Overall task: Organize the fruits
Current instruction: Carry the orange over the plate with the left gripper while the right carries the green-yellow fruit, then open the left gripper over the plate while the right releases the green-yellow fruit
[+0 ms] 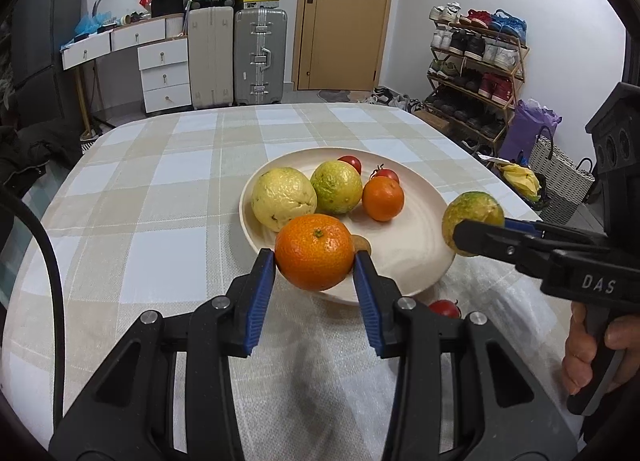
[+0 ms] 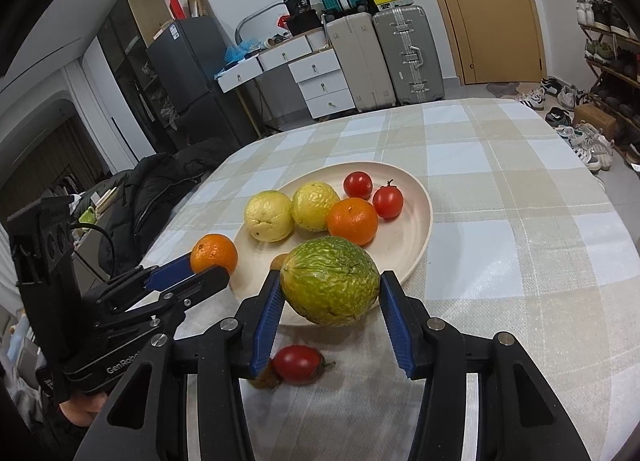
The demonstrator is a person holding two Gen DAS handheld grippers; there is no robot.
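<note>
We hold a two-finger gripper in each hand over a round table covered with a checked cloth (image 1: 160, 189). A cream plate (image 1: 416, 237) sits on the cloth toward the near edge of the table, nearer the right edge than the left.

On our left, the left gripper (image 1: 315, 261) has its blue pads pressed against both sides of a mandarin (image 1: 315, 252), which hangs over the near left rim of the plate. Just behind that mandarin a small brown fruit (image 1: 362, 243) lies on the plate.

On the plate, going left to right, lie a pale yellow wrinkled fruit (image 1: 284, 199), a green-yellow wrinkled fruit (image 1: 336, 187) touching it, a smaller mandarin (image 1: 383, 198), and two cherry tomatoes (image 1: 386, 174) toward the far rim.

On our right, the right gripper (image 2: 330, 293) grips a wrinkled green fruit (image 2: 330, 281) between its pads, over the plate's near right rim. A hand (image 1: 592, 345) holds that gripper's handle.

On the cloth between the plate and the near edge of the table lies a single cherry tomato (image 2: 298, 363), with another small brown fruit (image 2: 266, 379) touching its left side.
</note>
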